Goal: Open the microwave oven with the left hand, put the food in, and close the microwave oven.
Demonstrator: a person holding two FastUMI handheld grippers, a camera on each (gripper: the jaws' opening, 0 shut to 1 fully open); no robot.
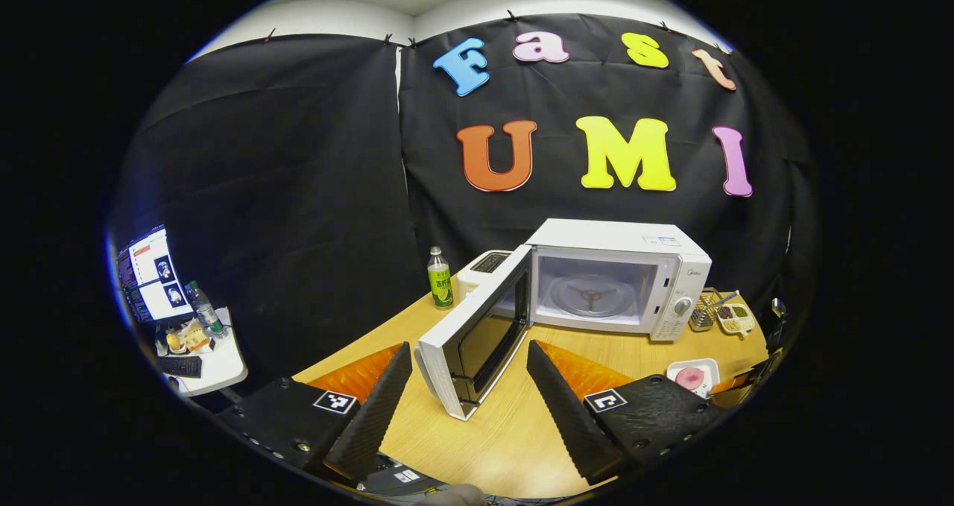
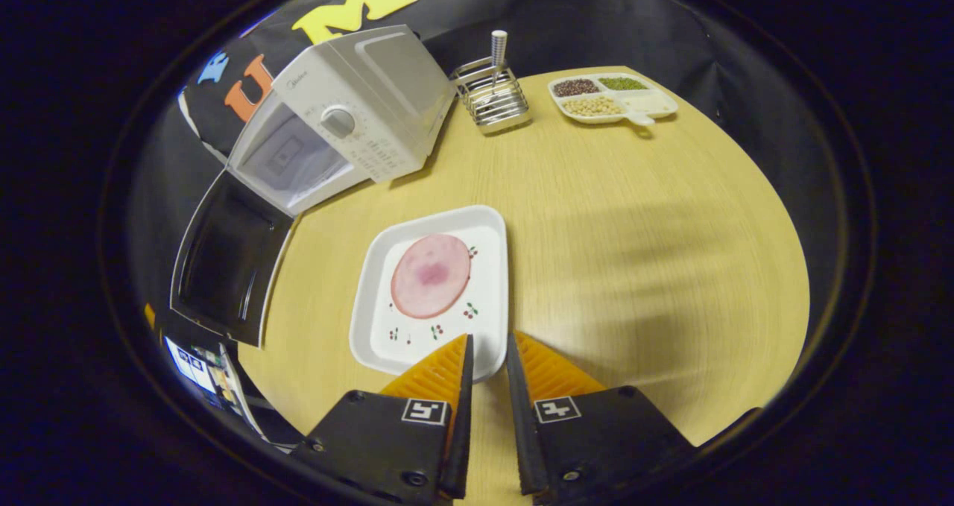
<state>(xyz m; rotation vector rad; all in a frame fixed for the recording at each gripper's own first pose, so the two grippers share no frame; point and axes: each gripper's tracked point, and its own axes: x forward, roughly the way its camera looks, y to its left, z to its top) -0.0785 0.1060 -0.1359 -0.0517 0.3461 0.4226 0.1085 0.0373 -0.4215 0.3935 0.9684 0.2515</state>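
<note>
In the left gripper view I see my left gripper [image 1: 469, 357] at the bottom of the frame with its jaws spread wide, gripping nothing. The free edge of the microwave door [image 1: 477, 334] stands between the two fingers, and I cannot tell whether either finger touches it. The door is swung open toward the lower centre. The microwave [image 1: 618, 275] sits right of centre on the table [image 1: 507, 431], its cavity open and the turntable [image 1: 592, 295] bare. A bottle [image 1: 440, 278] stands left of the microwave, with a toaster [image 1: 484, 266] just behind it. At the lower right I see the plate [image 1: 693, 375] with the ham.

In the right gripper view my right gripper [image 2: 486, 349] is at bottom centre, jaws narrow, with a slim gap between them. Its fingertips reach the plate's [image 2: 488, 297] near rim; I cannot tell whether they press on it. The ham [image 2: 431, 275] lies flat on the plate, centre frame, well apart from the microwave [image 2: 373, 96] at upper left. The open door [image 2: 227, 267] hangs at the left edge. A wire rack [image 2: 496, 100] stands top centre beside the microwave, and a divided tray [image 2: 613, 97] of beans lies at upper right.
</note>
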